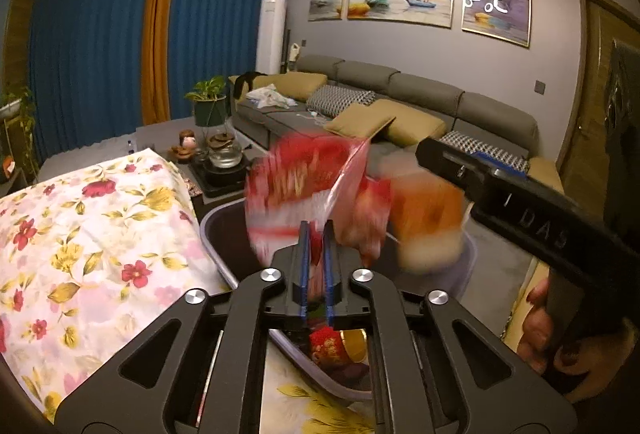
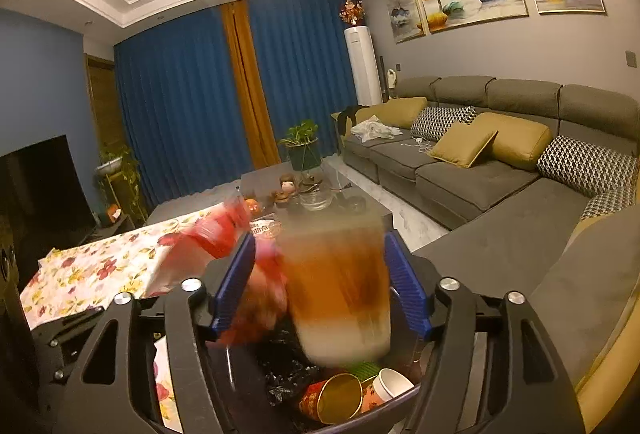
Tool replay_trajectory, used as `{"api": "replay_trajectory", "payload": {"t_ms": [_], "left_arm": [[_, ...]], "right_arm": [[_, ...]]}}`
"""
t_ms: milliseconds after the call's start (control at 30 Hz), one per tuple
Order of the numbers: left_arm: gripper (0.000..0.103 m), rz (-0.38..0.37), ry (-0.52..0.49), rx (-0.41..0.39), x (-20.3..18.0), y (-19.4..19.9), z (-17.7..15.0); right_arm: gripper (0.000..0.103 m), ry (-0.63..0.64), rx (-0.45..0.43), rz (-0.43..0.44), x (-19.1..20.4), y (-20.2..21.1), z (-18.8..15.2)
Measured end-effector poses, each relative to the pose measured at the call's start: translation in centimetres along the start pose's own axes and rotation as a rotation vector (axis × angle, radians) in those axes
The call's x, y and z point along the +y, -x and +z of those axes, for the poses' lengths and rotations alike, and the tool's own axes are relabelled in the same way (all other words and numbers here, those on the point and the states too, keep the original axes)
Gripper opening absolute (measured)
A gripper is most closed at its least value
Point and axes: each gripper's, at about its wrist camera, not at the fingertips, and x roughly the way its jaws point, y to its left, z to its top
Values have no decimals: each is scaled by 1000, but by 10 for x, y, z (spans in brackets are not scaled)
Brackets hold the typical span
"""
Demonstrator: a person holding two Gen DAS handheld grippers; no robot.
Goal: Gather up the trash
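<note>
Leftmost, a white tablecloth printed with red and yellow flowers [image 1: 100, 234], draped right up against the dark oval bin with the pale grey rim [image 1: 208, 230], leaving little room on that side. Next, left gripper [image 1: 316, 254] aimed down over the bin mouth, blue pads a narrow slit apart with the tail of a crinkly red snack wrapper [image 1: 304, 178] in the slit; too blurred to tell whether pinched or already let slip. Held there, presumably, for a drop inside rather than onto the cloth. Further right, right gripper [image 2: 318, 238] spread wide around a clear plastic cup of orange-brown drink with a pale bottom layer [image 2: 340, 286], pads not pressing it by the look, cup smeared and apparently falling toward the red-and-gold paper cup [image 2: 332, 398] and small white cup [image 2: 394, 384] lying in the bin. Possible snag: wrapper and cup crowding the same opening. Far right, grey sofa with mustard cushions [image 2: 480, 174], well clear.
</note>
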Motion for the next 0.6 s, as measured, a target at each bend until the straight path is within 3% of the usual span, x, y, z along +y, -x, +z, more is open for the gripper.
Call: {"api": "replay_trajectory", "payload": {"t_ms": [67, 233, 333, 400, 600], "left_arm": [[19, 6, 16, 16, 6, -4, -2], [62, 59, 48, 0, 23, 8, -7], [74, 115, 70, -25, 35, 26, -9], [79, 158, 77, -31, 40, 39, -9], [88, 284, 86, -49, 55, 90, -18]], "right_arm": [[70, -10, 9, 5, -1, -1, 0], [74, -2, 20, 0, 1, 6, -4], [80, 13, 17, -5, 7, 13, -6], [87, 34, 17, -7, 17, 20, -10], [91, 88, 13, 14, 41, 40, -17]]}}
